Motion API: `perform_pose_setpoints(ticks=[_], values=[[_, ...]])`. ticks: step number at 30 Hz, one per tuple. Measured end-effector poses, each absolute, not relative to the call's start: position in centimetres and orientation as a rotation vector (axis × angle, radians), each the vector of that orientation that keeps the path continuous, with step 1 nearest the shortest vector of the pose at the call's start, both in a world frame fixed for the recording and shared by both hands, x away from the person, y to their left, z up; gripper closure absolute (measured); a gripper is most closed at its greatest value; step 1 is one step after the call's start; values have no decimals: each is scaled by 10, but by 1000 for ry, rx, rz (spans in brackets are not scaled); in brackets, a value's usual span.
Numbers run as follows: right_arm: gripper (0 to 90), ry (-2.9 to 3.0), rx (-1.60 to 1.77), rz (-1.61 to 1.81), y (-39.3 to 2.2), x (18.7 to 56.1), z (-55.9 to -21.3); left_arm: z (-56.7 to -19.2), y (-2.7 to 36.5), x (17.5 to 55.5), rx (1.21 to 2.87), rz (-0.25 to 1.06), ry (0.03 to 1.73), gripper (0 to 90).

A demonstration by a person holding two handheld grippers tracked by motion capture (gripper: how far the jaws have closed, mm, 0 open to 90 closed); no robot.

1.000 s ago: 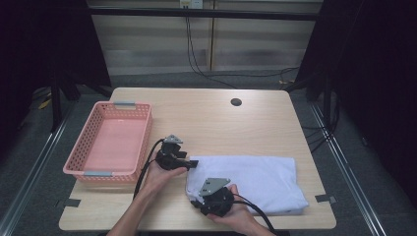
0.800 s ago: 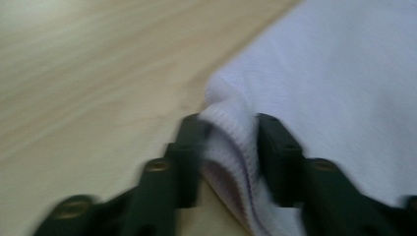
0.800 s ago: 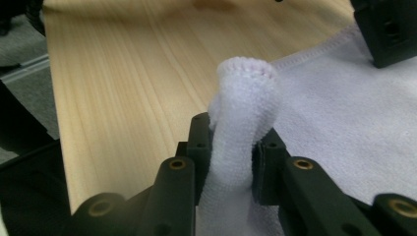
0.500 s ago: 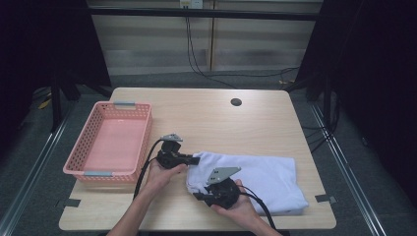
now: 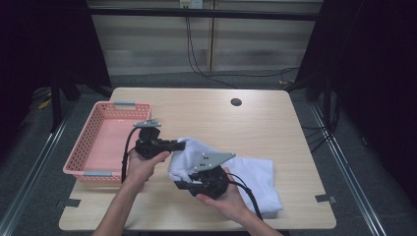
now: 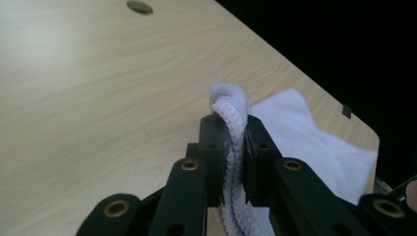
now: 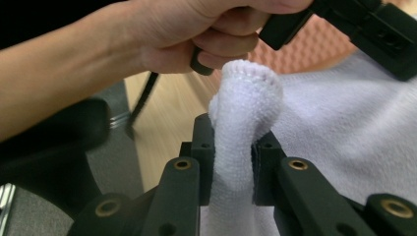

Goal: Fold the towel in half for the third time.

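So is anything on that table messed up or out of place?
Nothing is spilled or broken. The white terry towel is just rumpled, because its near edge is pinched in the left hand-held gripper and the right hand-held gripper. The pink plastic basket sits squarely.

The left gripper [image 5: 178, 145] is held in the left hand [image 5: 142, 164], forearm reaching in from below, its jaws pinched tight on a fold of white towel [image 5: 251, 177] after just closing. The right gripper [image 5: 181, 185], gripped by the right hand [image 5: 223, 199], likewise clamps a towel edge, jaws pointing left.
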State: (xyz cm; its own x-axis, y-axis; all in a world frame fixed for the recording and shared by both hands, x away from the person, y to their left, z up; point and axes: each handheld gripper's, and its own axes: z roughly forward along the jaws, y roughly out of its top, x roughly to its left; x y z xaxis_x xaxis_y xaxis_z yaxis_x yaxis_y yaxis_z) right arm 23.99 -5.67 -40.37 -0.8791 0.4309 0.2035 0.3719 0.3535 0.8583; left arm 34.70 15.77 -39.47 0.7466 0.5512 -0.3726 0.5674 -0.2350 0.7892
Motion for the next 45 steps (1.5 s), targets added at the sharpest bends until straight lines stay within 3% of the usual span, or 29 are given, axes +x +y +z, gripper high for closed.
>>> perform_pose_setpoints(ticks=[3,8,22,29,36,40,45], values=[[779,2504,720,1664,-39,246,-386,-372,169,345,1883,36,868,811],[779,2482,776,1679,-43,244,-396,-387,154,346,1929,45,868,808],[756,2311,1038,1605,-142,218,-429,-425,35,361,2036,-72,796,783],[735,2301,1148,1513,-183,203,-457,-453,-3,362,2077,-134,788,762],[614,2350,1218,1408,-204,195,-473,-466,-25,360,2075,-184,779,709],[464,2334,1235,1375,-220,188,-471,-466,-41,357,2081,-202,742,673],[320,2287,1238,1371,-231,187,-460,-456,-42,354,2041,-179,697,465]])
